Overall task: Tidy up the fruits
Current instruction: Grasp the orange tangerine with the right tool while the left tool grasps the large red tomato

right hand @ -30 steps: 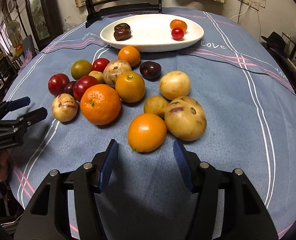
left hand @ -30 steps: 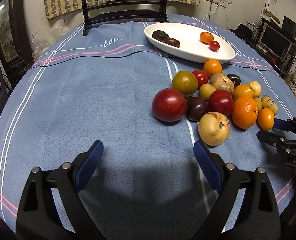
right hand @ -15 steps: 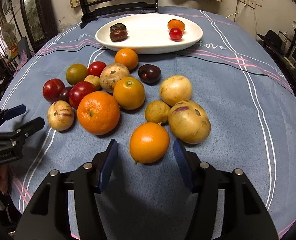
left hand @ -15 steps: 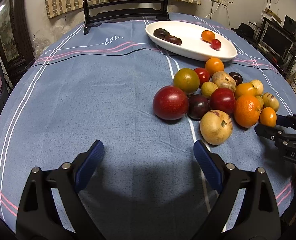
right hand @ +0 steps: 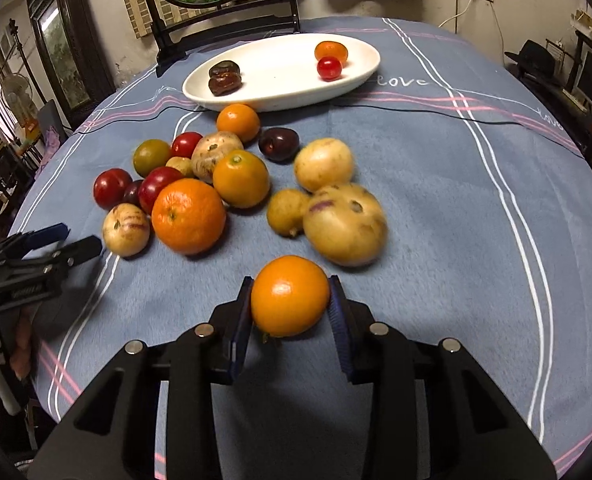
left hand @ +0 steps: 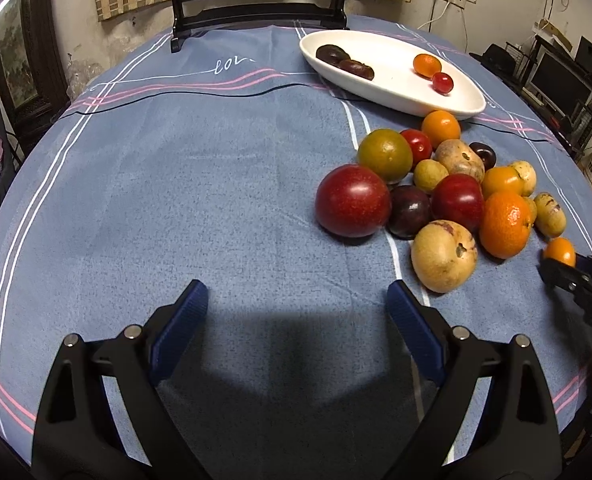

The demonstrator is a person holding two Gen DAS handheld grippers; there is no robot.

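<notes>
**Right gripper clamps an orange fruit in front of the pile**

The right gripper (right hand: 290,300) has its jaws pressed against both sides of a small orange fruit (right hand: 290,295), just in front of the pile of fruit (right hand: 232,184) and apart from it. Whether the fruit touches the blue cloth (right hand: 436,208) cannot be told. The nearest pile members are a yellow speckled fruit (right hand: 345,229) and a large orange (right hand: 189,216).

The left gripper (left hand: 296,320) hovers over bare cloth to the left of the pile, jaws wide and holding nothing. A pale fruit (left hand: 443,256) lies just beyond its right finger.

Behind the pile, almost touching its far edge, sits the white oval dish (right hand: 280,76). It carries two dark fruits (right hand: 224,78), a small orange one (right hand: 331,51) and a red one (right hand: 329,68).
</notes>
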